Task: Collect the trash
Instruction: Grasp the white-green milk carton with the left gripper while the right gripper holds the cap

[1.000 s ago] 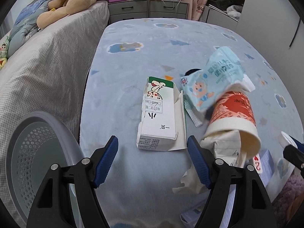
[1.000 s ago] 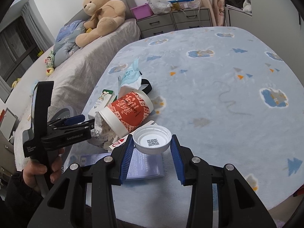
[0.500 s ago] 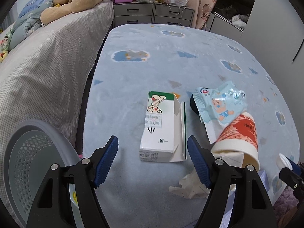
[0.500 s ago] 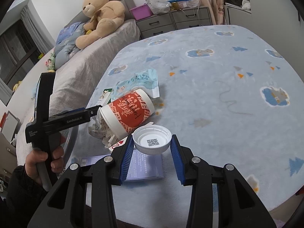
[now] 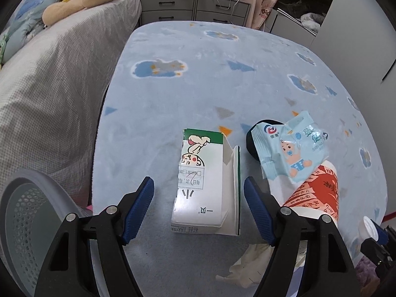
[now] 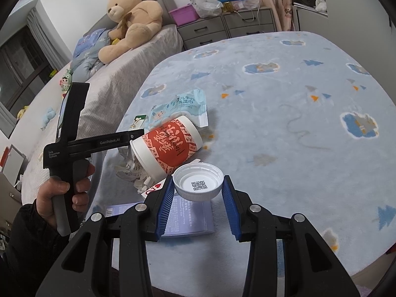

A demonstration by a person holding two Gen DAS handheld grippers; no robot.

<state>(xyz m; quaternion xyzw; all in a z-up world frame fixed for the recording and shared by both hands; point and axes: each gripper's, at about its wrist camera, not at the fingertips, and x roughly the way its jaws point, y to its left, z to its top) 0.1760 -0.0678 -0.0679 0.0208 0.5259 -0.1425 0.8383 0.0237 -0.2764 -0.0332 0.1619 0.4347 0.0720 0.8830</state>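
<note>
My left gripper [image 5: 199,204] is open above a flattened white and green carton [image 5: 206,185] that lies on the blue rug. A light blue wet-wipe packet [image 5: 289,153] rests on a red and white paper cup [image 5: 314,195] lying on its side, with crumpled paper [image 5: 250,264] at its mouth. My right gripper [image 6: 198,193] is shut on a white plastic lid [image 6: 198,182], just in front of the cup [image 6: 168,146]. The packet [image 6: 180,106] lies behind the cup there. The left gripper [image 6: 99,143] shows at the left of the right wrist view.
A grey perforated bin [image 5: 27,227] stands at the left, next to the bed [image 5: 49,74]. A purple leaflet [image 6: 185,217] and a playing card [image 6: 154,188] lie on the rug [image 6: 284,123]. Grey drawers [image 5: 193,7] stand at the far end.
My left gripper let go of the wet-wipe packet, which dropped onto the cup, and moved back over the carton. The right gripper kept still with the lid.
</note>
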